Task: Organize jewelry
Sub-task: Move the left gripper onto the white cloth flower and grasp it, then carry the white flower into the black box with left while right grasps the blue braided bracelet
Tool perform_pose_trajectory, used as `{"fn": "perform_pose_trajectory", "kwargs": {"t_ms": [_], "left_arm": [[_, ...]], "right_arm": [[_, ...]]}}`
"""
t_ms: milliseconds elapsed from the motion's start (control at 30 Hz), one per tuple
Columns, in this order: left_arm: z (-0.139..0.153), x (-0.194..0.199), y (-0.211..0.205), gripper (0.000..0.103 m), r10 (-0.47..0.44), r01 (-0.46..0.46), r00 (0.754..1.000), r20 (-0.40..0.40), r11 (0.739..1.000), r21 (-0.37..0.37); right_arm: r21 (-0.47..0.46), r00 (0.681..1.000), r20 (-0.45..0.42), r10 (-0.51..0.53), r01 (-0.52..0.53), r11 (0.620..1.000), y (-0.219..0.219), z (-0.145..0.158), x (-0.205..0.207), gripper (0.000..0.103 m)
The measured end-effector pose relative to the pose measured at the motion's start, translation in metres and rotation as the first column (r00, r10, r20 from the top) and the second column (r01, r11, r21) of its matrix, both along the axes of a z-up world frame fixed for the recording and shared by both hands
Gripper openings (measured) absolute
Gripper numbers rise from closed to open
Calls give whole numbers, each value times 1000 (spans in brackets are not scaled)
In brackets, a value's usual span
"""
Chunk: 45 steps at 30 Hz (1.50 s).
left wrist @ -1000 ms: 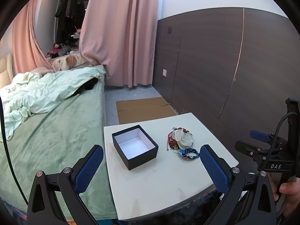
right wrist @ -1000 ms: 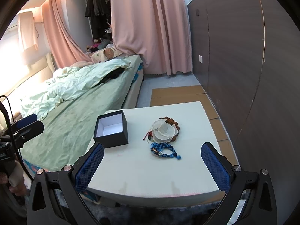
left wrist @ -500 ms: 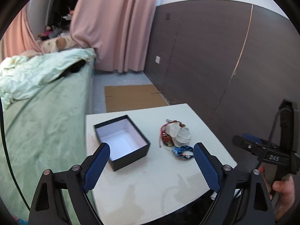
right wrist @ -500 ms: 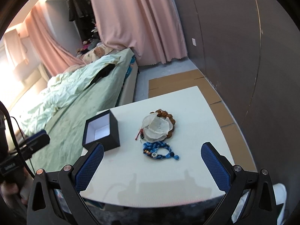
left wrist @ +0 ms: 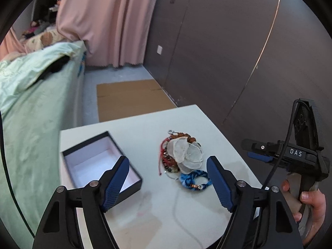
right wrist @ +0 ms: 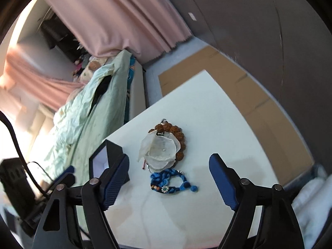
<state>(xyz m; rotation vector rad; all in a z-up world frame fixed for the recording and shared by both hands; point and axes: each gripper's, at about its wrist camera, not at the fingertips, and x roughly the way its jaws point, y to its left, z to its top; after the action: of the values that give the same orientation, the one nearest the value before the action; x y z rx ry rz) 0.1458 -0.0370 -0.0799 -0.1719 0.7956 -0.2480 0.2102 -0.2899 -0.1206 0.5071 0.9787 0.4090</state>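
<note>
A heap of jewelry lies on the white table (left wrist: 145, 211): a white petal flower piece (left wrist: 186, 152) (right wrist: 160, 147) over brown beads (right wrist: 179, 133) and red cords (left wrist: 164, 155), with a blue braided bracelet (left wrist: 195, 179) (right wrist: 170, 182) just in front. An open black box (left wrist: 99, 166) (right wrist: 103, 157) with a white inside stands to the left. My left gripper (left wrist: 168, 182) hovers above the table, jaws closing, nothing between them. My right gripper (right wrist: 169, 180) hangs over the blue bracelet, jaws closing, pads apart from it. A hand (left wrist: 311, 211) holds the right gripper's handle in the left wrist view.
A bed with green bedding (left wrist: 27, 103) (right wrist: 83, 112) runs along the table's left side. Flat cardboard (left wrist: 128, 97) (right wrist: 238, 78) lies on the floor beyond the table. A dark panelled wall (left wrist: 228, 51) stands to the right, pink curtains (left wrist: 108, 20) behind.
Both grippers have come forward and down toward the table, so the box and jewelry look larger. Both pairs of jaws have narrowed. The right wrist view has rolled.
</note>
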Motion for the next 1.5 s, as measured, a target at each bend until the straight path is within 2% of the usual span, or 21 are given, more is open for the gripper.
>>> {"fn": "perform_pose_trajectory", "kwargs": {"t_ms": [133,200,300,467,500,567,700,733,800,833,867,967,1067,1300,1500], "left_arm": [[-15,18,-13,77,-21,21,999,-42,1000,-18],[-22,25,-22,77,-37,37,998,-59,999,-9],[-29,32,-39,75,-66,67,996,-67,998,12],[-45,46,-53,74,-77,82,993,-86,995,56],[-48,48,-54,73,-73,79,993,-90,995,63],[-55,54,-57,65,-75,81,991,-109,995,51],[-64,62,-61,64,-65,74,991,-114,994,79],[-67,64,-62,58,-65,75,991,-120,994,80],[-71,68,-64,40,-65,75,989,-132,994,76],[-73,68,-65,17,-67,78,988,-136,994,77],[-75,69,-66,2,-68,80,988,-141,993,82],[-71,64,-62,1,-49,60,992,-117,994,93],[-56,56,-51,1,-34,39,997,-74,997,67],[-28,39,-18,1,35,-35,999,-15,999,2],[-5,20,-4,1,50,-48,998,48,998,-41]], "right_arm": [[50,997,-79,-15,19,999,-4,-19,7,73],[68,994,-113,-11,19,998,-5,-28,11,73],[98,988,-155,-15,31,995,-8,-38,15,65],[125,981,-192,-35,60,990,-17,-47,18,57],[123,980,-193,-38,63,990,-19,-48,19,56],[121,977,-206,-49,75,990,-22,-52,22,56],[107,977,-206,-56,79,991,-25,-53,26,54],[107,977,-205,-54,77,991,-25,-53,27,54],[100,978,-205,-49,71,992,-24,-55,28,54],[94,977,-207,-47,68,993,-23,-56,28,54],[91,977,-210,-45,65,994,-22,-57,29,54],[72,976,-214,-35,52,996,-20,-59,30,54],[46,977,-212,-12,22,999,-15,-59,31,54],[-69,977,-180,113,-127,989,20,-54,28,54],[-204,979,-156,132,-163,965,39,-52,29,54]]}}
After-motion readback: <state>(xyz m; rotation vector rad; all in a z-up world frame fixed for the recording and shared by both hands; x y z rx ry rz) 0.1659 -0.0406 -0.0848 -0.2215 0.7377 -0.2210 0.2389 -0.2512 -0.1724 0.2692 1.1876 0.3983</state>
